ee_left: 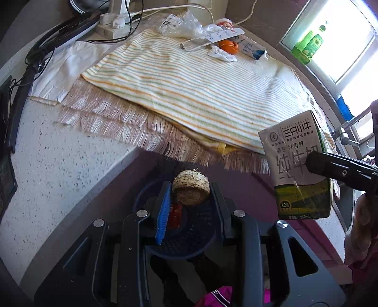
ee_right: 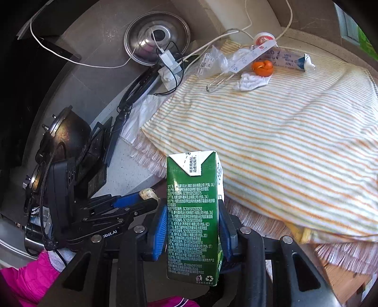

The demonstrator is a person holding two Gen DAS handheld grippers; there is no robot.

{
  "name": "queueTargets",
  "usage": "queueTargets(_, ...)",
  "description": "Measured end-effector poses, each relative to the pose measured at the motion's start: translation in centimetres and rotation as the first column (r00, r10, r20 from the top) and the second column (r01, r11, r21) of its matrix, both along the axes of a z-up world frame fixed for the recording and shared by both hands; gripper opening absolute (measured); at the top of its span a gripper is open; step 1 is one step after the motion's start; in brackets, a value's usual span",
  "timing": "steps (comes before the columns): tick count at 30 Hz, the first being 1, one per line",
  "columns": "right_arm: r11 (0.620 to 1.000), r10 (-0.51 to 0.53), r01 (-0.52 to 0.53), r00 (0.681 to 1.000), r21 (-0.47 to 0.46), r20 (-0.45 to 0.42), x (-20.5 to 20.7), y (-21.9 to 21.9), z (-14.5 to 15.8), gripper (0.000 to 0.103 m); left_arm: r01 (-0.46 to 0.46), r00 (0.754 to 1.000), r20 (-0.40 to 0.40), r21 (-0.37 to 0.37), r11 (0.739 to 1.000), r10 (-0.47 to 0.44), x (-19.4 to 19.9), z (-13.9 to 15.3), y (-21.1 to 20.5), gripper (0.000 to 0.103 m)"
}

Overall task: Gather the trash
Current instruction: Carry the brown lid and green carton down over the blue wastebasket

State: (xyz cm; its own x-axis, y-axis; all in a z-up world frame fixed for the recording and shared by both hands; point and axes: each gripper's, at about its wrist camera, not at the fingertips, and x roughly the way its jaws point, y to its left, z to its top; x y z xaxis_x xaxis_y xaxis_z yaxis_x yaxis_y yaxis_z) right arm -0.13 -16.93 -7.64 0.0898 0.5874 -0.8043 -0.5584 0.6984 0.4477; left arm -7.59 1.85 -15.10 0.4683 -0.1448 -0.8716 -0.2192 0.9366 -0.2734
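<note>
My left gripper (ee_left: 191,193) is shut on a tan corn cob piece (ee_left: 191,190), held above a dark blue mesh bin (ee_left: 189,238) below the counter edge. My right gripper (ee_right: 192,212) is shut on a green and white milk carton (ee_right: 192,219), upright, off the counter's front edge; the carton also shows in the left wrist view (ee_left: 300,165). The left gripper shows in the right wrist view (ee_right: 144,200) with the cob. More trash lies at the far end of the striped towel (ee_right: 271,132): orange peel (ee_right: 262,68), crumpled tissue (ee_right: 251,81), plastic wrapper (ee_right: 212,61), squeezed tube (ee_right: 293,60), small cup (ee_right: 264,38).
The towel lies on a fringed mat on a speckled counter (ee_left: 52,170). A power strip with cables (ee_left: 115,21), a steel lid (ee_right: 157,40) and a dark pot (ee_right: 63,139) stand at the left. A window with a green bottle (ee_left: 309,44) is at the right.
</note>
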Motion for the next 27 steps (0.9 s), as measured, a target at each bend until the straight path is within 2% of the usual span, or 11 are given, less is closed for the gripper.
queueTargets(13, 0.996, -0.010, 0.004, 0.998, -0.093, -0.058, -4.6, 0.4, -4.7, 0.039, 0.055, 0.994, -0.095, -0.004, 0.998, -0.055, -3.2, -5.1, -1.0, 0.032)
queueTargets(20, 0.991, -0.019, 0.008, 0.997, -0.137, -0.080, -5.7, 0.9, -7.3, 0.040, 0.055, 0.987, -0.153, -0.016, 0.998, -0.057, -3.9, -8.3, -1.2, 0.032)
queueTargets(27, 0.986, -0.021, 0.006, 0.996, -0.168, -0.090, -6.2, 1.4, -9.3, 0.040, 0.056, 0.981, -0.187, -0.021, 0.998, -0.059, -4.3, -10.3, -1.3, 0.032)
